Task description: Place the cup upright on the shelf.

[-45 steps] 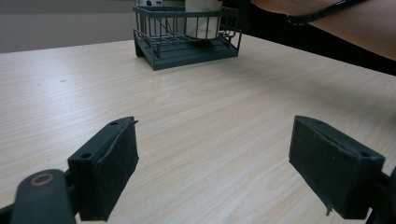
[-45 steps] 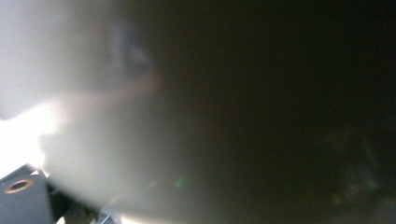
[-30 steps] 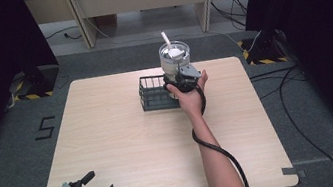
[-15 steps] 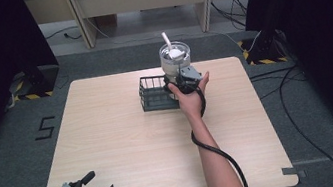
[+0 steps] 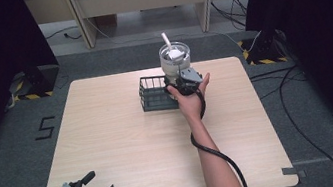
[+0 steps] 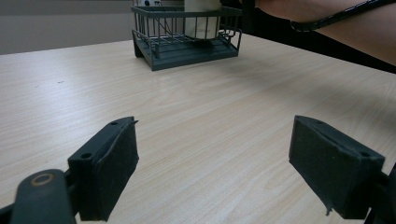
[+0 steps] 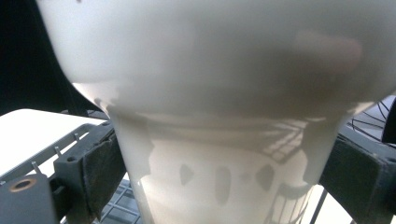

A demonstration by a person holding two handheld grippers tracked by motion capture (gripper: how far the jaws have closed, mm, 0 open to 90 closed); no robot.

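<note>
High view: the right gripper (image 5: pixel 179 82) sits at the far end of an outstretched forearm, jaws closed around the base of a white glossy cup with a clear domed lid and straw (image 5: pixel 174 58), which stands at the right end of a dark wire rack basket (image 5: pixel 153 94). Likely step: seating or lifting the cup; next needs a straight vertical move. Left gripper view: the left gripper (image 6: pixel 229 172) rests low over the light wooden table (image 6: pixel 196 112), jaws wide apart, empty, basket far ahead. Right gripper view: both pads (image 7: pixel 100 170) press the cup's sides.
</note>
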